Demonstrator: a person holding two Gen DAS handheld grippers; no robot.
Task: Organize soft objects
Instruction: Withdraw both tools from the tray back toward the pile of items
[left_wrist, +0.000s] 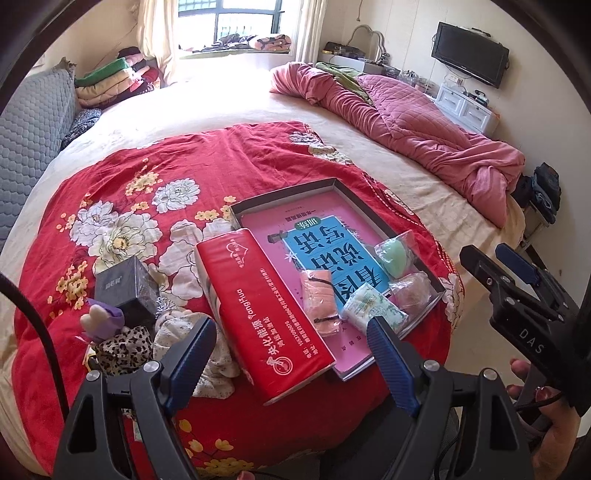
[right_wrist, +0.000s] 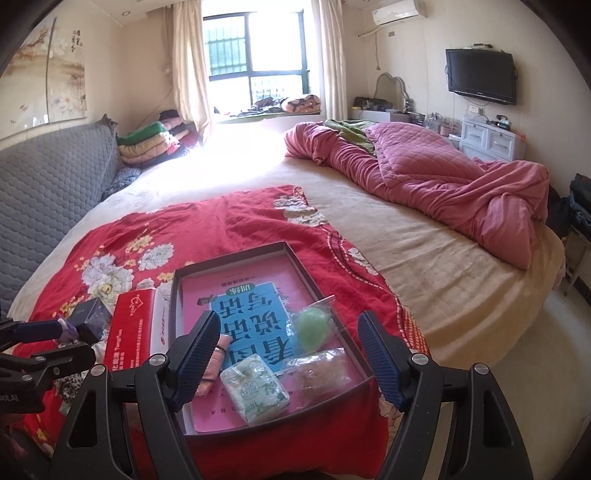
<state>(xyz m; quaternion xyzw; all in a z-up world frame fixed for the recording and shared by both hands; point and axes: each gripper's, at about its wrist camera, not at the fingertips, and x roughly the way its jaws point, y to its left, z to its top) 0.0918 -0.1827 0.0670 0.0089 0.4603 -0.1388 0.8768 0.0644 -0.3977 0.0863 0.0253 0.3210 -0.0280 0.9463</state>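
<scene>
- While both tools hang empty above the red floral quilt (left_wrist: 122, 177), between-picks step, by the look of it: four items already in the shallow box (right_wrist: 177, 291), more soft ones waiting outside it.
- Left gripper (left_wrist: 291, 347): jaws wide, nothing between them, poised over the red tissue pack (left_wrist: 258, 314), which lies on the quilt against the box's left wall.
- Right gripper (right_wrist: 291, 354): jaws wide too, empty, hovering over the box's near edge.
- Inside the box, on the pink-and-blue book (right_wrist: 255, 306): rolled pink cloth (right_wrist: 214, 358) at the near left, white-green tissue packet (right_wrist: 255, 387) at the near edge, green sponge in its bag (right_wrist: 312, 328) by the right wall, clear-wrapped pinkish item (right_wrist: 323, 369) in the near right corner.
- Outside, by the quilt's near left edge: leopard-print scrunchie (left_wrist: 122, 347), purple-and-white plush bit (left_wrist: 101, 317), pale crumpled cloth (left_wrist: 184, 332), dark box (left_wrist: 125, 291).
- Likely next: left tool onto one of those loose pieces, or the tissue pack itself.
- Needed for that: a low approach, pads either side of the fabric, a firm pinch so nothing slips, then a lift over the box wall.
- Free room left mainly at the box's far end.
</scene>
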